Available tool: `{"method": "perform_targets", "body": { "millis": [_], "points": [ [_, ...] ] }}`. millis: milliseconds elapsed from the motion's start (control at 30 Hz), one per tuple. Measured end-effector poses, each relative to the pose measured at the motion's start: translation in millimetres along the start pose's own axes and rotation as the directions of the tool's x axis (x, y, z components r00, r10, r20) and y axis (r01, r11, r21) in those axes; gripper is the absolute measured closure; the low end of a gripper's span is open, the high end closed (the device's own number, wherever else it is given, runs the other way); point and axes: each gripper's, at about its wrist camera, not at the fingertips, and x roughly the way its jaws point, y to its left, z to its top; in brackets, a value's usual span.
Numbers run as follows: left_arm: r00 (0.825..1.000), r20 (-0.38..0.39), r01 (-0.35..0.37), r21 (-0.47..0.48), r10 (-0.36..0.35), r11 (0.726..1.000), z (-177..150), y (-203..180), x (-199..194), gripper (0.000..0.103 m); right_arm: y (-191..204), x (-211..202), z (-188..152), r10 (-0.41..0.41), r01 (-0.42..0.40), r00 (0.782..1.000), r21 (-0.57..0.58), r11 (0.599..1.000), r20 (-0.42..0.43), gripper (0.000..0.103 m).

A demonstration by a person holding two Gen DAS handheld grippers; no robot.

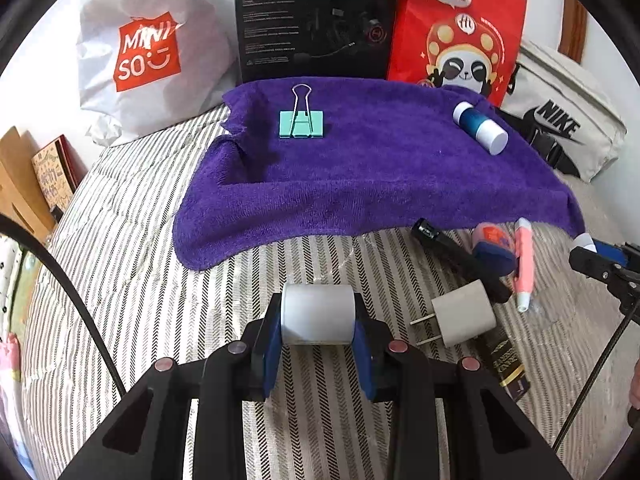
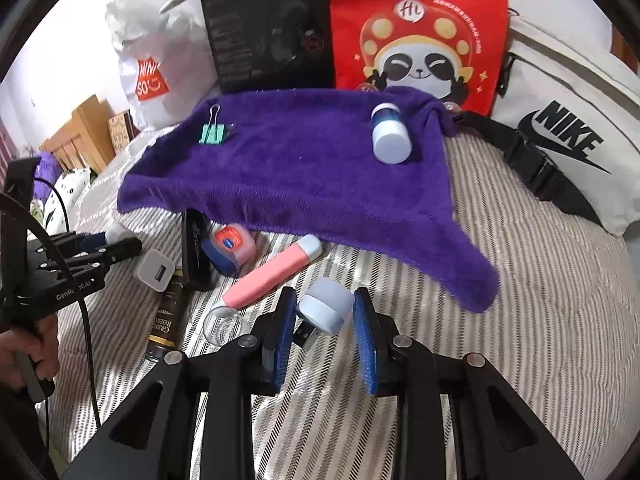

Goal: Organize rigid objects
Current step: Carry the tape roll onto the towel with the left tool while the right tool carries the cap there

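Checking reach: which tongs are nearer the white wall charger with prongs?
Left. The left tongs sit right beside the wall charger, gripping a white cylinder. The right tongs are further off, past the pink tube.

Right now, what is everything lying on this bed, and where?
towel: one, purple, spread on the striped bedcover
binder clip: one, teal, on towel, left
bottle: one, blue and white, on towel, right
wall charger: one, white, on bedcover
pink tube: one, below the towel's edge
bags: white, red, cream, along the back
black box: one, back
left tool: closed on a white cylinder
right tool: closed on a pale blue cap
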Motion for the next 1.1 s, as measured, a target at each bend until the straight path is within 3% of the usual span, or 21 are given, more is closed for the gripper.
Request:
{"method": "perform_targets", "body": {
  "millis": [300, 1100],
  "points": [
    [0.998, 0.013, 0.061, -0.066, -0.06, 0.996, 6.6, 14.4, -18.8, 0.073, -7.3, -11.7, 7.6, -0.001, 0.001, 1.0, 0.016, 1.0, 0.011, 0.074],
    [0.996, 0.052, 0.071, -0.061, -0.068, 0.996, 67.0, 34.8, -27.6, 0.073, -31.3, -7.6, 63.7, -0.013, 0.01, 0.999, 0.054, 0.998, 0.051, 0.074]
  ]
}}
